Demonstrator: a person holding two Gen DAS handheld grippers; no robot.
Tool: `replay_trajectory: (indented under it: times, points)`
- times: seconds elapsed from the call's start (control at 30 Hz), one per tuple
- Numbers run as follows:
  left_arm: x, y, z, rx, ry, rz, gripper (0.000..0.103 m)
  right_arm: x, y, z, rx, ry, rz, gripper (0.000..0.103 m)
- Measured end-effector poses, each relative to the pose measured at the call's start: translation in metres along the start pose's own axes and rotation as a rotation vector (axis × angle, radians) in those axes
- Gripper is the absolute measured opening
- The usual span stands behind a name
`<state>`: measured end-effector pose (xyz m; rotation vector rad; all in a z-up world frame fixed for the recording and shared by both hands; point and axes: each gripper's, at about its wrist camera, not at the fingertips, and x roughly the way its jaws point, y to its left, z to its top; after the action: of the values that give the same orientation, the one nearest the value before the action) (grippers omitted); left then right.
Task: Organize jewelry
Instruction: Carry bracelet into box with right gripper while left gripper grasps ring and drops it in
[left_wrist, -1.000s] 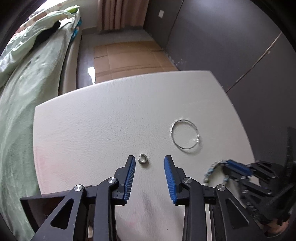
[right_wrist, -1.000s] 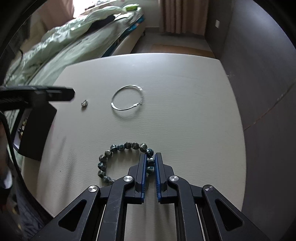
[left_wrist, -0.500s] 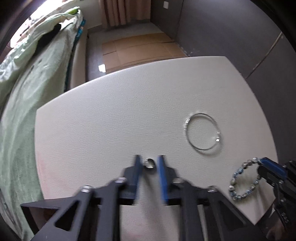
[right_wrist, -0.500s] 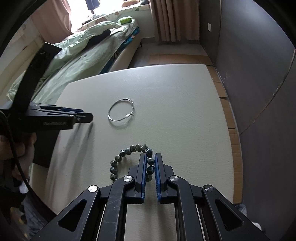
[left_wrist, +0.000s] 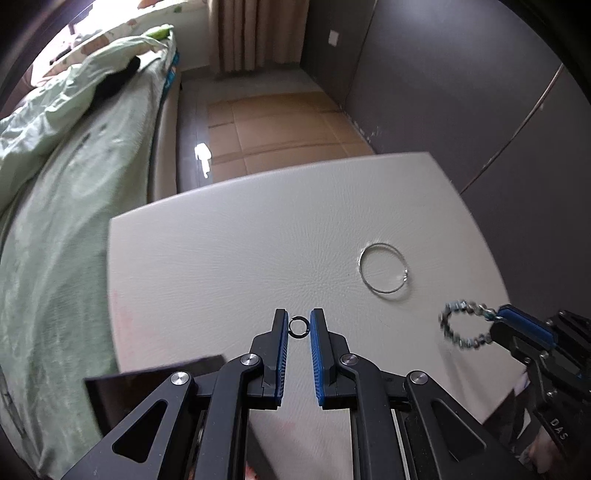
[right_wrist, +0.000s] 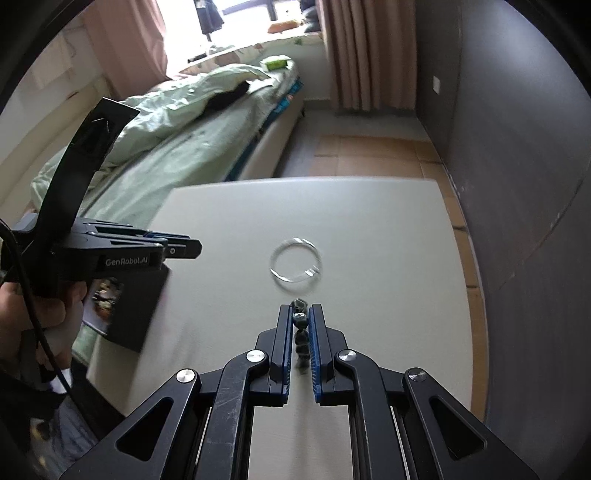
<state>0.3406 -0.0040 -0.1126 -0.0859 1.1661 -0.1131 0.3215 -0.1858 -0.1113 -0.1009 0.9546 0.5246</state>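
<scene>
A small dark metal ring (left_wrist: 297, 327) sat pinched between the blue pads of the left tongs (left_wrist: 298, 325), up off the bench (left_wrist: 229, 266). It was a thin round band. The left jaws had just been closing, and the ring was between them, held tight.

A beaded bracelet (right_wrist: 301, 334) of round, dark green stone beads hung from the right tongs (right_wrist: 300, 325), whose jaws were clamped on it, almost together. In the left wrist view the bracelet (left_wrist: 463, 325) dangled as a loop from the tip of those tongs (left_wrist: 496, 319), above the bench's right side.

A thin silver wire hoop (left_wrist: 384, 268) lay flat on the bench, near the right tongs and apart from the ring. It was a big round circle with a tiny clasp.

The bench was white and looked soft and grainy, like leather. A flat black box (right_wrist: 129, 306) lay at its near left corner, under the left tongs.

A person's hand (right_wrist: 33, 310) held the left tongs' handle, with a black cable beside it.

A bed with a crumpled pale green quilt (left_wrist: 55, 155) stood to the left. Brown cardboard sheets (left_wrist: 280, 125) lay on the floor beyond the bench. A dark grey wall (left_wrist: 480, 92) stood on the right, and pink curtains (right_wrist: 365, 51) hung at the back.
</scene>
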Motion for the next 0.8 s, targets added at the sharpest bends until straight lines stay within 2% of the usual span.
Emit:
replay_trajectory:
  times: [0.37,0.5,0.67,0.7,0.73,0.77,0.8]
  points:
    - [-0.063,0.036,-0.032,-0.045,-0.094,-0.007,0.013,-0.018,0.067,0.024,-0.096,-0.057,0.053,0.009]
    - [-0.075,0.054,-0.047,-0.079,-0.105,-0.009,0.013,-0.022,0.096,0.029,-0.134,-0.071,0.072,0.009]
    - [-0.08,0.073,-0.059,-0.121,-0.081,-0.026,0.015,-0.024,0.129,0.036,-0.173,-0.079,0.106,0.009]
    - [-0.082,0.076,-0.06,-0.131,-0.077,-0.017,0.022,-0.025,0.135,0.037,-0.18,-0.08,0.116,0.009]
    - [-0.085,0.08,-0.062,-0.144,-0.084,-0.016,0.035,-0.025,0.142,0.039,-0.189,-0.08,0.124,0.009]
    - [-0.089,0.084,-0.065,-0.152,-0.096,-0.022,0.044,-0.024,0.148,0.039,-0.196,-0.081,0.13,0.009]
    - [-0.094,0.087,-0.067,-0.161,-0.114,-0.026,0.06,-0.024,0.154,0.04,-0.202,-0.082,0.138,0.009]
